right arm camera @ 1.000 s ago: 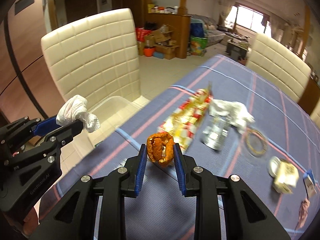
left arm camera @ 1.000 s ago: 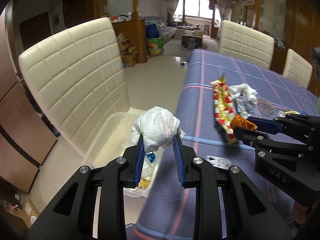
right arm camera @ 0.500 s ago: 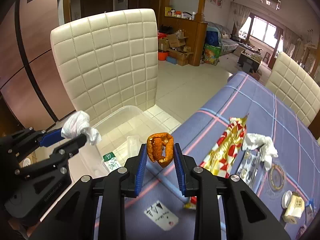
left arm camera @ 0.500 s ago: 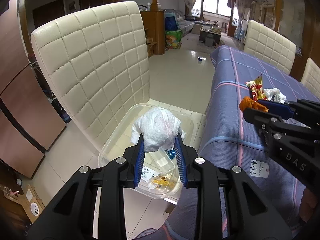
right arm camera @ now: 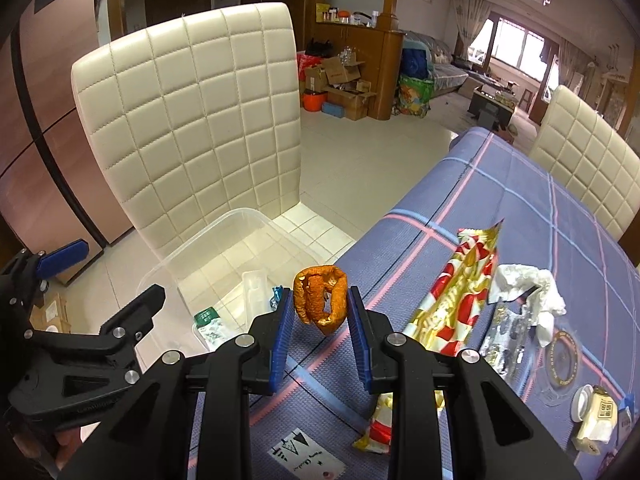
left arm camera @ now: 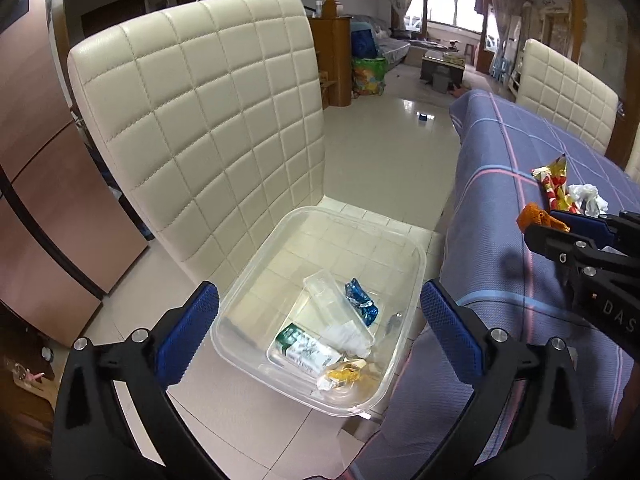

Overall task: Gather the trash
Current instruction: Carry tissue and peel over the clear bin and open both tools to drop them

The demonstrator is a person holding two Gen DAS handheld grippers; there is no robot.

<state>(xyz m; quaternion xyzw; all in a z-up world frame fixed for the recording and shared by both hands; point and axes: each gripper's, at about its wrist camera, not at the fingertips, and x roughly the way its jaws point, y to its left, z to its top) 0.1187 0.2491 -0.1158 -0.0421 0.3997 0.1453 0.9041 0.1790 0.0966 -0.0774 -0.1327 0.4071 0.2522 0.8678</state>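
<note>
Bin, clear plastic, sits on the seat of a cream chair beside the table, under the left gripper. Its jaws have just been opening and now stand wide, one blue pad at each side of the bin, with nothing between them. In the bin lie a clear tray, a blue wrapper, a green-and-white packet and a yellow wrapper; a white piece shows beside the tray, though whether it is tissue I cannot tell.

The right gripper is narrow, pinching a curled orange peel between its blue pads. It hangs over the table's near edge, close to the bin. In the left wrist view the peel shows at the tip of that gripper, over the blue checked cloth.

More trash is on the table: a long red-and-gold wrapper, a crumpled white tissue touching it, clear crinkled plastic, a gold ring-shaped lid, and a small cream bottle near the right edge. A white card lies below the gripper
</note>
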